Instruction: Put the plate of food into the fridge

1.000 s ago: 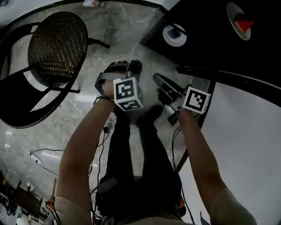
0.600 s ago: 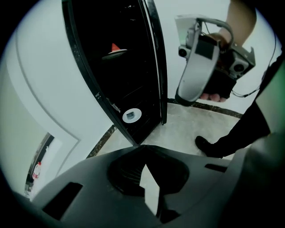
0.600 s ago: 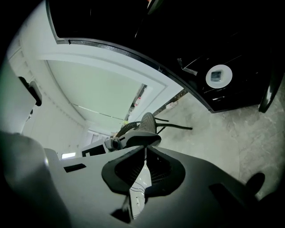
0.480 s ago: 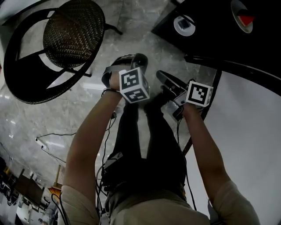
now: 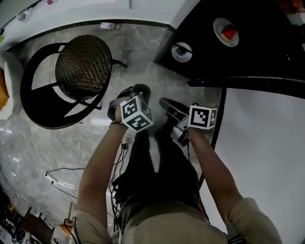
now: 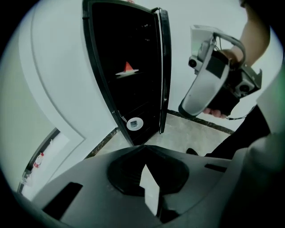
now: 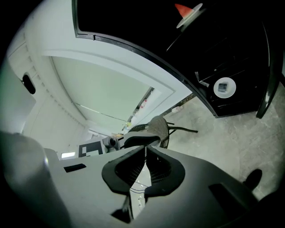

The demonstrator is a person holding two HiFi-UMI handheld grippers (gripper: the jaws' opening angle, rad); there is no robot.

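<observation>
The fridge stands open, its inside dark. On an upper shelf sits a white plate with a red piece of food, also visible in the left gripper view as the plate and in the right gripper view as the plate. My left gripper and right gripper hang side by side over the floor in front of the fridge, well short of the plate. The left gripper is shut with nothing in it. The right gripper is also shut and empty.
A small white round dish lies low in the fridge. The white fridge door swings out at the right. A black wicker chair stands on the marble floor at the left. Cables trail by the person's legs.
Both grippers have lifted together, still shut and empty. The head view has shifted, so the chair and more of the fridge's inside now show.
</observation>
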